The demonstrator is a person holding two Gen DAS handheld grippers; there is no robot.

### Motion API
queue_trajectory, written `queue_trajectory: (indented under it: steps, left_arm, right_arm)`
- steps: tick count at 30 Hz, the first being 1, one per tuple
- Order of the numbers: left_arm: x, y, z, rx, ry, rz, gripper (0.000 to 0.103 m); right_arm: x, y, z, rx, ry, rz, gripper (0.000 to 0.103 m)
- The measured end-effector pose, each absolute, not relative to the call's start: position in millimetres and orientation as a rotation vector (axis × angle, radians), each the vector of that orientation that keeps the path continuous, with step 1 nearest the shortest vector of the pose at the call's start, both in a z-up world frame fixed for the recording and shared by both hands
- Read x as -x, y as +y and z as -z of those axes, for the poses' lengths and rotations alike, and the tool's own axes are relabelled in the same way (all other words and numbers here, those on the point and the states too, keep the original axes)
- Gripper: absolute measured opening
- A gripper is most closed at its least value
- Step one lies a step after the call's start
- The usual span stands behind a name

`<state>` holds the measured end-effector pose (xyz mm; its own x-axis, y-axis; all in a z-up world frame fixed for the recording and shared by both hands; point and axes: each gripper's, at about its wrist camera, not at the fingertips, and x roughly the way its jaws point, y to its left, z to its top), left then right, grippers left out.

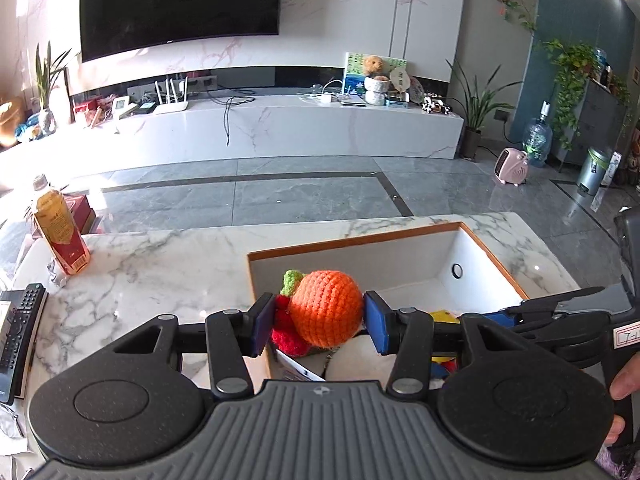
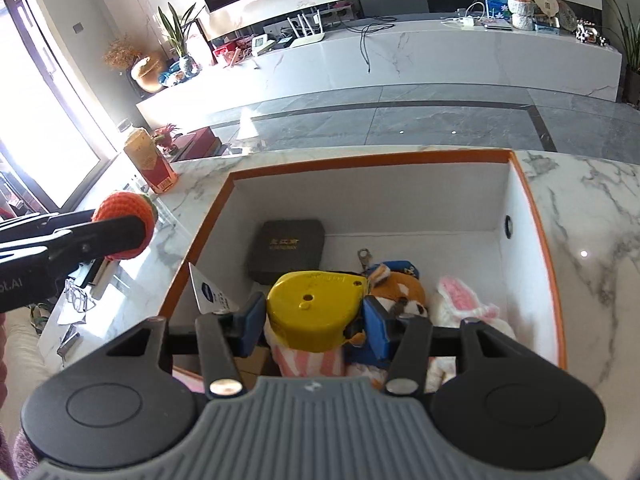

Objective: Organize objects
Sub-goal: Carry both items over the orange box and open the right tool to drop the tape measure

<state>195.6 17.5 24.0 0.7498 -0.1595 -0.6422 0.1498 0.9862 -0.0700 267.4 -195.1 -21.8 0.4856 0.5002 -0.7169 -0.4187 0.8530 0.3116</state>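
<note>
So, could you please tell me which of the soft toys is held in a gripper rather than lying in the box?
The orange crocheted fruit, clamped in the left gripper. The fox plush and pink-eared bunny lie in the box.

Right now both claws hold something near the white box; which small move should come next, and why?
Probably the right claw should open. Its yellow tape measure already sits low inside the white box, above the plush toys. The left claw holds the crocheted orange near the box's edge, so it may go afterwards.
</note>
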Motion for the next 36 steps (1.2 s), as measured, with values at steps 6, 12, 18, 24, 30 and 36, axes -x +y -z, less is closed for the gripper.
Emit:
queue_trajectory:
  steps: [6,12,18,24,30,36]
  left_arm:
    - [-212.8,31.8,-13.0,0.049,0.726,0.163,0.056]
    - [-227.2,41.6,-6.7,0.068,0.738,0.159,0.056]
    - [-237.6,52.1,-3.5,0.097,0.751,0.152,0.056]
    - [-242.8,52.7,-0.1,0.097,0.76,0.16,0.056]
    - [-244.9,52.3,0.6,0.098,0.764,0.159,0.056]
    - [-246.3,51.3,1.9,0.096,0.769,0.16,0.056]
  right_arm:
    - [-303.5,-161.3,41.7,-0.178,1.021,-0.627,0.054]
    - [-325.5,-129.6,62.2,-0.19,1.097,-0.649,0.054]
    - [-336.4,-106.5,77.7,-0.169,1.151,-0.666,0.054]
    - [-343.6,-98.4,88.5,-0.162,1.177,-0.656,0.055]
    - [-345.6,-96.7,90.5,-0.153,1.187,-0.655,0.056]
    - [-347.0,-100.0,88.6,-0.174,1.194,-0.659,0.051]
